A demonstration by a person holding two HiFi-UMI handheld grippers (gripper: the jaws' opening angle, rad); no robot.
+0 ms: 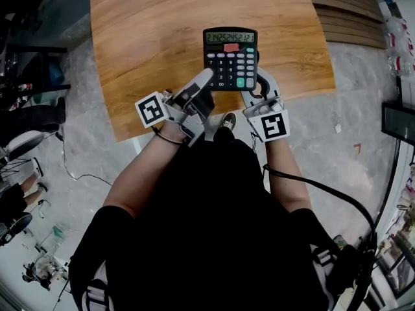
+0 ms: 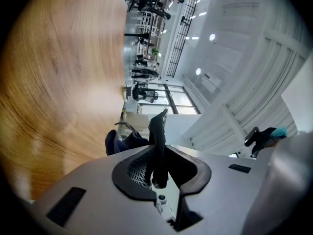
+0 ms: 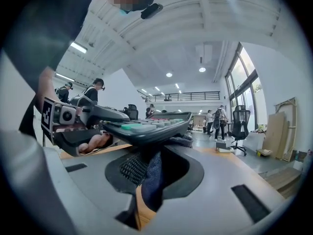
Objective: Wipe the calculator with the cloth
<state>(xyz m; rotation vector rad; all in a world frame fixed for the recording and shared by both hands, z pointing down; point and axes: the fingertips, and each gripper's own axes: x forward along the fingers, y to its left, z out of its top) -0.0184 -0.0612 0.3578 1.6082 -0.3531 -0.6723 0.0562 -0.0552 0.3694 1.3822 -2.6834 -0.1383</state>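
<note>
A black calculator point(image 1: 230, 58) with digits on its display is held up over the near edge of the wooden table point(image 1: 162, 37). My left gripper point(image 1: 206, 76) is shut on its lower left corner; in the left gripper view the calculator point(image 2: 157, 141) stands edge-on between the jaws of the left gripper point(image 2: 159, 180). My right gripper point(image 1: 259, 80) sits at the calculator's lower right. In the right gripper view the right gripper point(image 3: 149, 180) is shut on a dark blue cloth point(image 3: 152, 177), which lies against the underside of the calculator point(image 3: 146, 127). The cloth point(image 2: 117, 142) also shows behind the calculator.
The table's near edge runs just under both grippers, with grey floor and a shoe point(image 1: 227, 120) below. A black cable point(image 1: 324, 193) trails from the right gripper. Office chairs and people stand in the background of the hall.
</note>
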